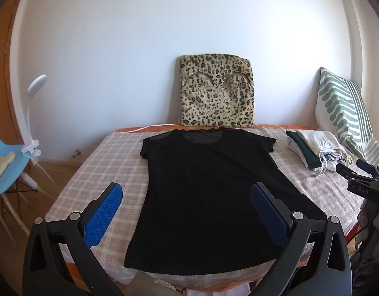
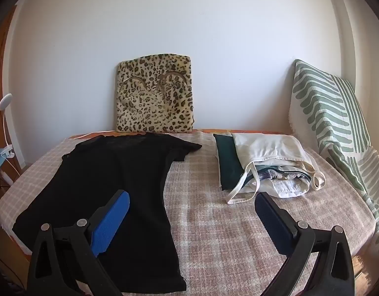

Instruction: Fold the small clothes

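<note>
A black short-sleeved T-shirt (image 1: 204, 192) lies spread flat on the checked bed cover (image 1: 103, 157), neckline toward the wall, hem at the near edge. My left gripper (image 1: 187, 197) hovers open above the shirt's lower half, holding nothing between its blue pads. In the right wrist view the same T-shirt (image 2: 110, 197) lies to the left. My right gripper (image 2: 192, 207) is open over the shirt's right hem and the bare cover (image 2: 226, 234), with nothing in it. The right gripper's body (image 1: 362, 180) shows at the right edge of the left wrist view.
A pile of folded clothes (image 2: 261, 165), dark green and white, sits at the back right of the bed. A leopard-print cushion (image 2: 155, 93) leans on the wall. A green-striped pillow (image 2: 332, 123) stands at right. A blue chair (image 1: 4, 167) and a clip lamp (image 1: 34, 113) stand left of the bed.
</note>
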A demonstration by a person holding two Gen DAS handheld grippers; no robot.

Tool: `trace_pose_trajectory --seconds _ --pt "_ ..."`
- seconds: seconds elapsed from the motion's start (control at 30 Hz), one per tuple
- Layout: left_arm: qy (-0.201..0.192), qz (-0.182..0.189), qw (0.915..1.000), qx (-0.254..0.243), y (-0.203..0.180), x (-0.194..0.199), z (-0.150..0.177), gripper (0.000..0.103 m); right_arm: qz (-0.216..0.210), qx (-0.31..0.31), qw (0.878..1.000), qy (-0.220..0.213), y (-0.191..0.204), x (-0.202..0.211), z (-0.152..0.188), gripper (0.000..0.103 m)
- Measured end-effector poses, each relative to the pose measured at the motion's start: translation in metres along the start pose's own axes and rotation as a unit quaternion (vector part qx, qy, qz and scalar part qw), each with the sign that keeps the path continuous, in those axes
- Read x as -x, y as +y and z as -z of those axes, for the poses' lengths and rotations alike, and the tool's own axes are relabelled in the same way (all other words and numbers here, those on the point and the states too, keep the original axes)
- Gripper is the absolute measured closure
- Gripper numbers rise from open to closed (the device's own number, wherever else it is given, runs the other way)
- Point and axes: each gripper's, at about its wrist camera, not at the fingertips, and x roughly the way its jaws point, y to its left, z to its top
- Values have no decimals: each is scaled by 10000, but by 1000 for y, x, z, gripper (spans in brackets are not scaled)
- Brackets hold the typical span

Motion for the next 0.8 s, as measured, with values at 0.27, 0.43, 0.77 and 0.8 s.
trace_pose_trajectory --seconds 0.27,0.43,0.77,0.8 --pt "-13 -46 10000 -33 0 0 -1 0 -62 -131 9999 59 -4 -3 1 0" --pt "-36 -55 10000 -59 -1 1 -1 0 -32 -126 9999 54 -4 -2 -1 0" --pt "-78 -127 9999 -79 0 3 -1 0 -4 -142 9999 32 -6 0 -2 0" --pt "-77 -131 9999 -77 1 3 -1 0 -4 -138 9999 30 -6 0 -1 0"
